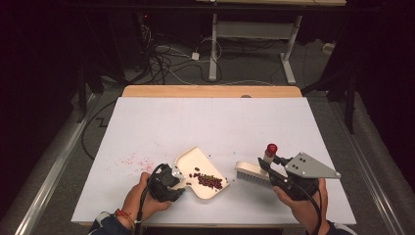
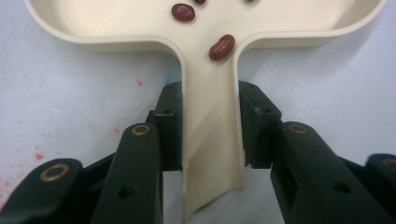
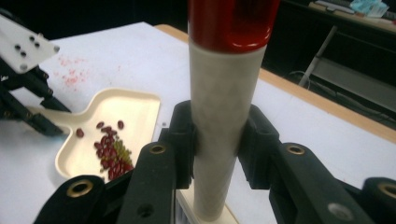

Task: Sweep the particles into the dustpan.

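A cream dustpan (image 1: 192,159) lies on the white table, with a heap of dark red beans (image 1: 209,181) in its right half. My left gripper (image 1: 176,184) is shut on the pan's handle (image 2: 211,154), and two beans (image 2: 222,46) lie near the handle's root. To the right, a white brush (image 1: 250,172) rests bristles-down beside the pan. Its pale handle with a red cap (image 1: 270,149) stands up, and my right gripper (image 1: 267,167) is shut around that handle (image 3: 224,116). The right gripper view also shows the pan (image 3: 135,107), the beans (image 3: 109,151) and the left gripper (image 3: 39,116) farther off.
Faint red stains (image 1: 134,160) mark the white table sheet (image 1: 210,122) left of the pan. A wooden table edge (image 1: 210,91) runs along the back. Beyond it are cables (image 1: 166,58) and a desk frame (image 1: 254,34) on the floor.
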Demonstrator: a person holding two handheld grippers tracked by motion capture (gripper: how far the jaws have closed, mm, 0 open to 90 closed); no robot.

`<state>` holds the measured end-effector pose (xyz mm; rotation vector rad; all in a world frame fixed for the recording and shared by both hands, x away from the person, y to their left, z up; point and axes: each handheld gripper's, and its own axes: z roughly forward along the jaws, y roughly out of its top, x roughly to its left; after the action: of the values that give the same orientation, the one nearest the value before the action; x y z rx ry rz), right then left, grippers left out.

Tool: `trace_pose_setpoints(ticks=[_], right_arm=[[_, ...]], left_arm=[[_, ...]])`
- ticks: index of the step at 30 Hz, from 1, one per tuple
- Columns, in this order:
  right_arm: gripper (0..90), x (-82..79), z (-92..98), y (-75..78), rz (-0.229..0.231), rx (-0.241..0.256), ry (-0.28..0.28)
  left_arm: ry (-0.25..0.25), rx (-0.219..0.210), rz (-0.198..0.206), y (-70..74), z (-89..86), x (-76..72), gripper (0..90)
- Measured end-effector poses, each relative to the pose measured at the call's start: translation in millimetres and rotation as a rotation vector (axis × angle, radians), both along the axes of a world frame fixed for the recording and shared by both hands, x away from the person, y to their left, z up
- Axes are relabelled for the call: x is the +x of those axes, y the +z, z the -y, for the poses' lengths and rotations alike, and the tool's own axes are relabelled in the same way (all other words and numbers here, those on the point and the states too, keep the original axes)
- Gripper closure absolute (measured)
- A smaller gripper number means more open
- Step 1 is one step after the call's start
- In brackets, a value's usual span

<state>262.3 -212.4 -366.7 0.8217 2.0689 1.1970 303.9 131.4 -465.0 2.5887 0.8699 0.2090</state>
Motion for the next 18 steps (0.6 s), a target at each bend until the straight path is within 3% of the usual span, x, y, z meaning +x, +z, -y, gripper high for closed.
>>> trace_pose_setpoints(ticks=[3,6,10,14,18], right_arm=[[69.3,-3.8,-5.1,-4.5,-0.029,0.019,0.037],[69.3,-7.0,-19.8,-6.3,-0.005,0.003,0.061],[69.3,-5.5,-31.0,-9.6,0.002,0.029,0.088],[69.3,-5.0,-25.9,-6.3,0.007,0.090,0.114],[69.3,-6.1,-19.2,-2.0,0.029,0.097,0.085]], left_arm=[[0.002,0.003,0.001,0.2,0.6,-0.2,63.1],[0.003,0.004,0.002,0.3,0.8,-0.3,63.1],[0.002,0.005,0.005,0.3,1.1,-0.4,63.1],[-0.001,0.002,0.005,0.3,0.6,-0.2,63.1],[-0.005,0.005,0.008,2.0,0.6,-0.3,63.1]])
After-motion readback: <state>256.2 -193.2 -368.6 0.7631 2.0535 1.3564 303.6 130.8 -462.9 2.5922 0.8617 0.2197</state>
